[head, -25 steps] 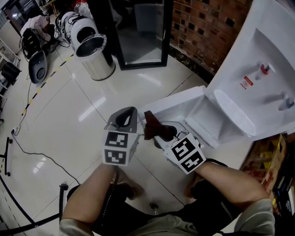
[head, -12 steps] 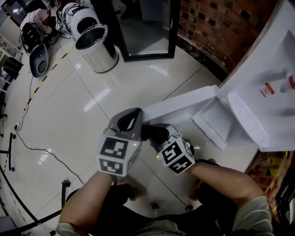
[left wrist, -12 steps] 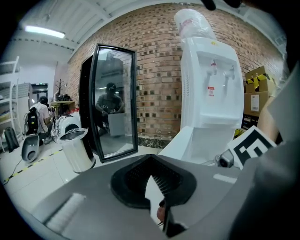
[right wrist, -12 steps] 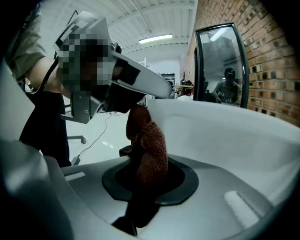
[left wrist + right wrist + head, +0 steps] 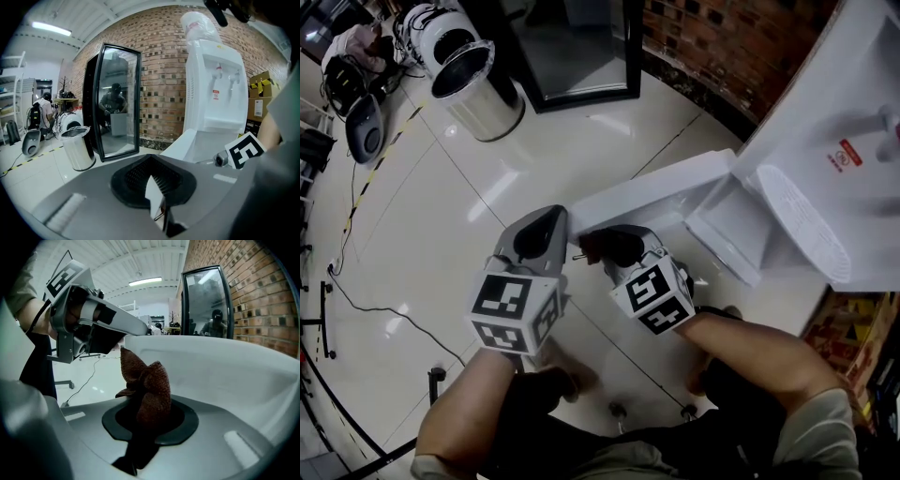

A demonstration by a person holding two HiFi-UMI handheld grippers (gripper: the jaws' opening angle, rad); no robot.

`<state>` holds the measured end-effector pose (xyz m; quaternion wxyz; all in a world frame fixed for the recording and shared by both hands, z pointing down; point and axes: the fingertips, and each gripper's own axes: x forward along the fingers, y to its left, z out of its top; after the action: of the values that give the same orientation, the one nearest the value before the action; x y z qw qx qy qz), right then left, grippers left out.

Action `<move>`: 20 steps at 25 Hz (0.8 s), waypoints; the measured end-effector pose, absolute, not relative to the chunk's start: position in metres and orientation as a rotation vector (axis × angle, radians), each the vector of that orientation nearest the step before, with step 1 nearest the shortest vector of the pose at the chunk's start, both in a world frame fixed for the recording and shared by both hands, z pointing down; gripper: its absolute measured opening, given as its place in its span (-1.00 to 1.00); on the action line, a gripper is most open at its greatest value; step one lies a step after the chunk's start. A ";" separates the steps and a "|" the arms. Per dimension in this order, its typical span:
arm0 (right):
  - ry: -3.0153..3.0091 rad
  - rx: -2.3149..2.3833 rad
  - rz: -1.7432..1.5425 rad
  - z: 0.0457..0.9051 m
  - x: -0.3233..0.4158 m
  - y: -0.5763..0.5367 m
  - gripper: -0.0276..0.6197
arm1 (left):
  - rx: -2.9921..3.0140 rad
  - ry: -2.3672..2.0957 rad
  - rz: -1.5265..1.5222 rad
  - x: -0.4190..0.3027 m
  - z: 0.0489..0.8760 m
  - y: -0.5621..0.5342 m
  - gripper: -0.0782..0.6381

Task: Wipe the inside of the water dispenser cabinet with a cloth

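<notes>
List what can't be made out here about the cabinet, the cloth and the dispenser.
- Inside of the cabinet: the head view shows only a sliver, and the open door fills the right gripper view.
- The cloth: it is bunched in the right gripper, so its full size and underside are hidden.
- The red label on the water dispenser: too small to read in any view.

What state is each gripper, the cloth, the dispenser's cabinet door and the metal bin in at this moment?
left gripper, jaws shut, nothing between them
right gripper, jaws shut on the cloth
cloth, bunched up, sticking out past the jaws
cabinet door, swung open
metal bin, upright, top open
</notes>
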<state>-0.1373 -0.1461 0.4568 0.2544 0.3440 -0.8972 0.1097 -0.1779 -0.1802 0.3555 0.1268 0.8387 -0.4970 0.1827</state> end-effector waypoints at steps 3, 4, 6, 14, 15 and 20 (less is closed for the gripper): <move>-2.407 1.054 0.328 0.455 -0.119 -0.165 -0.64 | 2.444 -1.445 0.533 -0.178 0.356 -0.178 -0.78; -2.397 1.099 0.332 0.454 -0.111 -0.172 -0.64 | 2.445 -1.447 0.532 -0.178 0.356 -0.178 -0.78; -2.380 1.170 0.334 0.453 -0.098 -0.183 -0.64 | 2.446 -1.455 0.529 -0.178 0.356 -0.178 -0.78; -2.300 1.370 0.433 0.460 -0.048 -0.198 -0.64 | 2.434 -1.478 0.519 -0.178 0.356 -0.181 -0.78; -2.283 1.394 0.437 0.462 -0.040 -0.200 -0.64 | 2.432 -1.480 0.518 -0.179 0.356 -0.182 -0.78; -2.207 1.519 0.463 0.462 0.001 -0.210 -0.64 | 2.427 -1.496 0.512 -0.180 0.356 -0.183 -0.78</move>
<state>0.0006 -0.2098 0.4624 0.2100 0.5462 -0.7937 0.1665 -0.1798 -0.1830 0.3559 0.1224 0.8315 -0.5126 0.1754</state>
